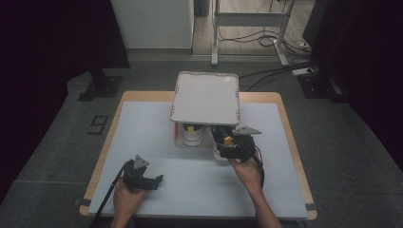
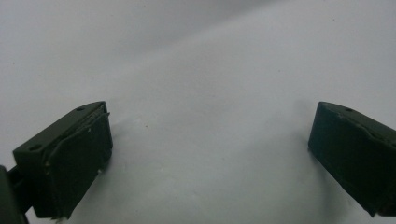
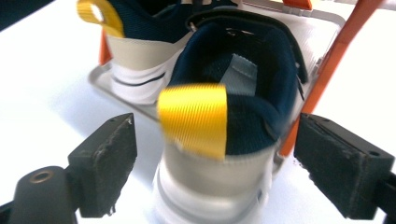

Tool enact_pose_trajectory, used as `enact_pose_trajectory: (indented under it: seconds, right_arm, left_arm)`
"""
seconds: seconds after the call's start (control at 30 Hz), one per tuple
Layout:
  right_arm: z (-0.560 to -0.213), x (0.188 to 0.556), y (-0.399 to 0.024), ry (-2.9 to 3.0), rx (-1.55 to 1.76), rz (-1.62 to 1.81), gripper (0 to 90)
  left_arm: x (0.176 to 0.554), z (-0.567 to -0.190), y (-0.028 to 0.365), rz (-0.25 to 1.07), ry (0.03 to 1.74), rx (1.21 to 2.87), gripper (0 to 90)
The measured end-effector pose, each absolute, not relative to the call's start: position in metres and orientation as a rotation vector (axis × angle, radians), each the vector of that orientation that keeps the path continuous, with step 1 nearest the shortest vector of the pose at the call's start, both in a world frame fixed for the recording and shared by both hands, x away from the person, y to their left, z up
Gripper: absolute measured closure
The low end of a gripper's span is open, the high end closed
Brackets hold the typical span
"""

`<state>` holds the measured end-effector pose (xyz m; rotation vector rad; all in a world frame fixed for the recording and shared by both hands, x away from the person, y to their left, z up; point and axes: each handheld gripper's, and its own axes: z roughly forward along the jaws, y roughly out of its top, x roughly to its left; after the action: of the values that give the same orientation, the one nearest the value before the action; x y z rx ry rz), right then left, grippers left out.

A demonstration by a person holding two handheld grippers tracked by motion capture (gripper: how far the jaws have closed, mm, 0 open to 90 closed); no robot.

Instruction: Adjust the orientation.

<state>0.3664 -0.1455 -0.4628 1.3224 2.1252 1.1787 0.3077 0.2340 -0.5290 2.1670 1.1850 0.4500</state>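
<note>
Judging by its build, the nearer shoe [image 3: 219,135] looked light, with a soft navy collar, a stiffer pale heel counter and a thick white sole. It sat heel-out at the front edge of the low shelf rack [image 1: 205,97], partly off the rack's lower tray, with a second shoe [image 3: 140,51] just beside it farther in. The heel counter below the yellow pull loop [image 3: 194,116] seemed the firmest hold; the loop itself would likely flop and slip. The right tool [image 3: 212,163] stood with jaws wide apart on either side of that heel, not yet touching it. The left tool [image 2: 210,154] hovered well apart from the rack, jaws spread over the bare white surface [image 1: 190,190]. The surface was a smooth white sheet on a wood-edged top. Around it lay grey floor, cables and dark curtains.
</note>
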Motion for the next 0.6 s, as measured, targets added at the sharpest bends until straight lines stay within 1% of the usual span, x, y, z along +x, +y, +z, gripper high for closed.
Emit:
enact_pose_trajectory:
  seconds: [0.03, 0.1, 0.17, 0.2, 0.23, 0.37, 0.6]
  right_arm:
    - [-0.461, 0.362, -0.149, 2.128, 1.314, 1.190, 20.4]
    - [-0.458, 0.355, -0.156, 2.145, 1.289, 1.216, 37.4]
    - [-0.458, 0.348, -0.161, 2.178, 1.242, 1.238, 56.3]
    - [-0.459, 0.346, -0.162, 2.201, 1.221, 1.239, 62.8]
    - [-0.460, 0.344, -0.161, 2.219, 1.194, 1.242, 66.4]
    - [-0.467, 0.351, -0.155, 2.271, 1.153, 1.240, 74.6]
    - [-0.472, 0.369, -0.139, 2.249, 1.148, 1.223, 77.7]
  left_arm:
    - [0.308, -0.529, 0.234, 0.449, 1.185, 2.167, 0.0]
    - [0.308, -0.529, 0.234, 0.449, 1.185, 2.167, 0.0]
    - [0.308, -0.529, 0.234, 0.449, 1.185, 2.167, 0.0]
    - [0.308, -0.529, 0.234, 0.449, 1.186, 2.166, 0.0]
    - [0.308, -0.529, 0.234, 0.450, 1.186, 2.166, 0.0]
    - [0.308, -0.529, 0.234, 0.449, 1.185, 2.167, 0.0]
    - [0.308, -0.529, 0.234, 0.449, 1.186, 2.166, 0.0]
